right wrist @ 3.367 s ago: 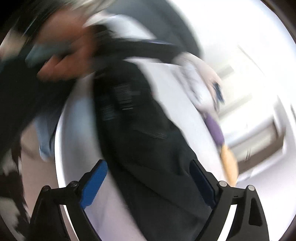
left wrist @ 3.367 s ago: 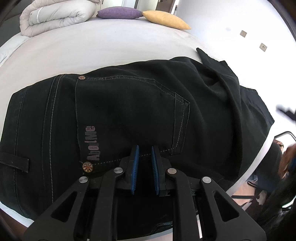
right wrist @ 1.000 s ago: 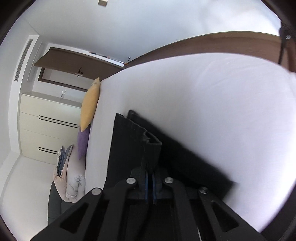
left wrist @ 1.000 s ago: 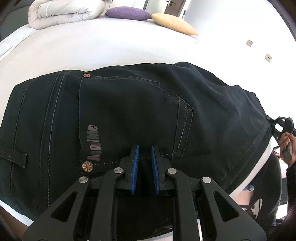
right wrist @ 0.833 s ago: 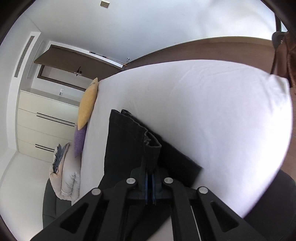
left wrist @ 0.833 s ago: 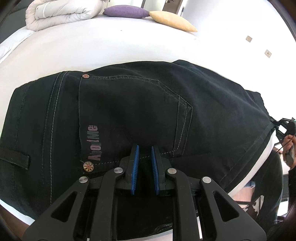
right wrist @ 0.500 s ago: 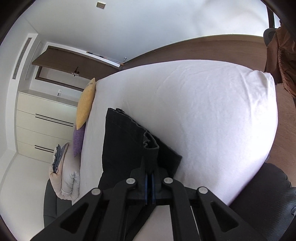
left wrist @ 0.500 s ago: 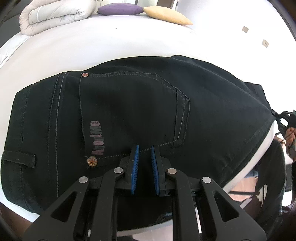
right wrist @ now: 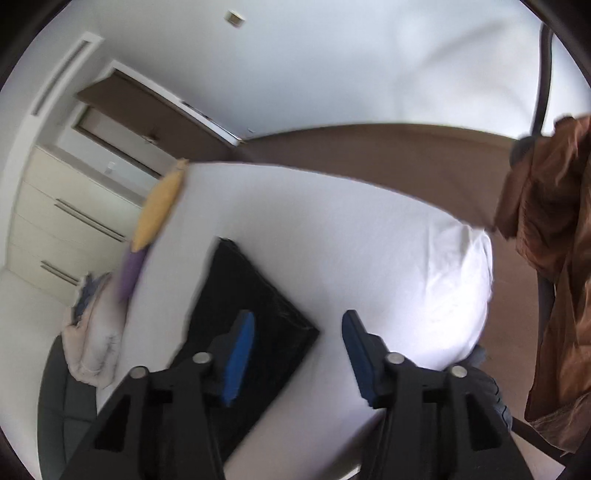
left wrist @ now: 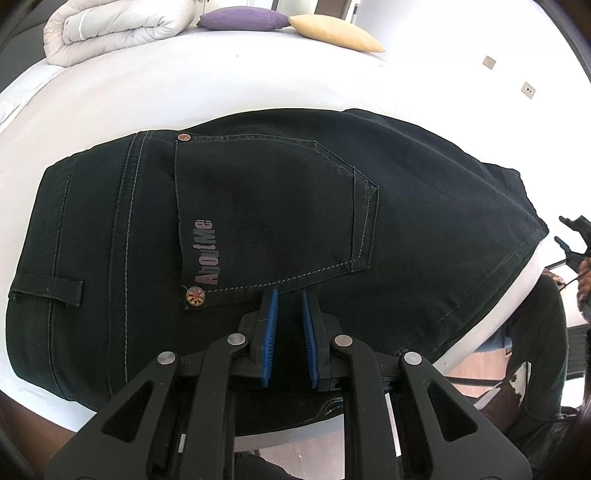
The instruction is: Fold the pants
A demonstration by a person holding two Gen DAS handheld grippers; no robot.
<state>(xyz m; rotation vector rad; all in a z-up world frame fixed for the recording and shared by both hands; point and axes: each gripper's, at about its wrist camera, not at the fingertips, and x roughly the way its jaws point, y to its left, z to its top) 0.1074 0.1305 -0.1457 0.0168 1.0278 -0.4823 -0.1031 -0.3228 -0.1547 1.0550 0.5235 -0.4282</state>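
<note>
Bed [right wrist: 369,236] under pants [right wrist: 255,314], right gripper [right wrist: 299,347] newly released (jaws apart).

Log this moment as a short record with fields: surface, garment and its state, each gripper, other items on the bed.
surface: white bed
garment: black pants, lying flat and folded on the bed, back pocket facing up
left gripper: fingers a little apart, low over the pants just below the pocket, no cloth seen between them
right gripper: open, holding nothing, above the folded edge of the pants
other items: purple cushion, yellow cushion, rolled white duvet at the far end
</note>
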